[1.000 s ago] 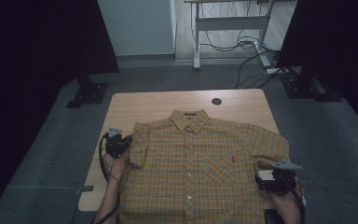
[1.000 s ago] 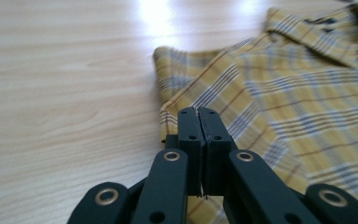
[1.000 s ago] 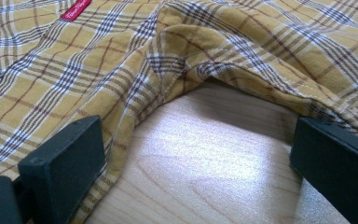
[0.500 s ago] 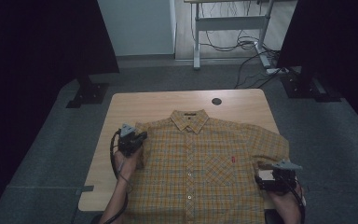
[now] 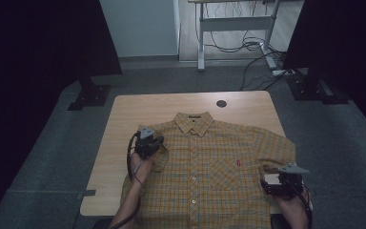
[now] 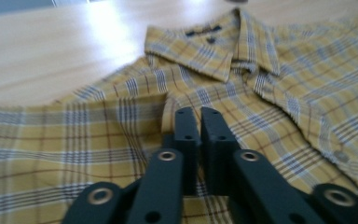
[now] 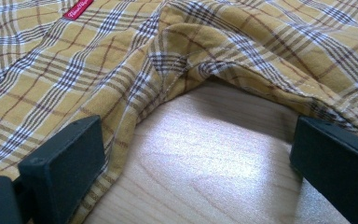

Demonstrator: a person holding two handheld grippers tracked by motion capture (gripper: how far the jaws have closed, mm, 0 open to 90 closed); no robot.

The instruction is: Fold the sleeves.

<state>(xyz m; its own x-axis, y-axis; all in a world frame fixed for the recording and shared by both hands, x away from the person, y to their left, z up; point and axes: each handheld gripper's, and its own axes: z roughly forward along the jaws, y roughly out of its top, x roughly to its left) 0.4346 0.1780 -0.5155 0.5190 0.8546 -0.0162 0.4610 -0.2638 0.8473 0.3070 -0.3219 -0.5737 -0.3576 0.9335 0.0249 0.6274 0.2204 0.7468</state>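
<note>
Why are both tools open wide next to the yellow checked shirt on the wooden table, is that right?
Not quite. Just the right tool is open wide, its jaws standing apart beside the shirt's edge in the right gripper view. The left tool is shut: the left gripper view shows its jaws close together over the shirt. The shirt is yellow checked and lies on the wooden table.

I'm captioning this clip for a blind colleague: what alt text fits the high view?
A yellow plaid shirt lies front up on a wooden table. The left gripper, jaws closed, has its sleeve folded onto the chest; the right gripper rests by the other sleeve.
</note>
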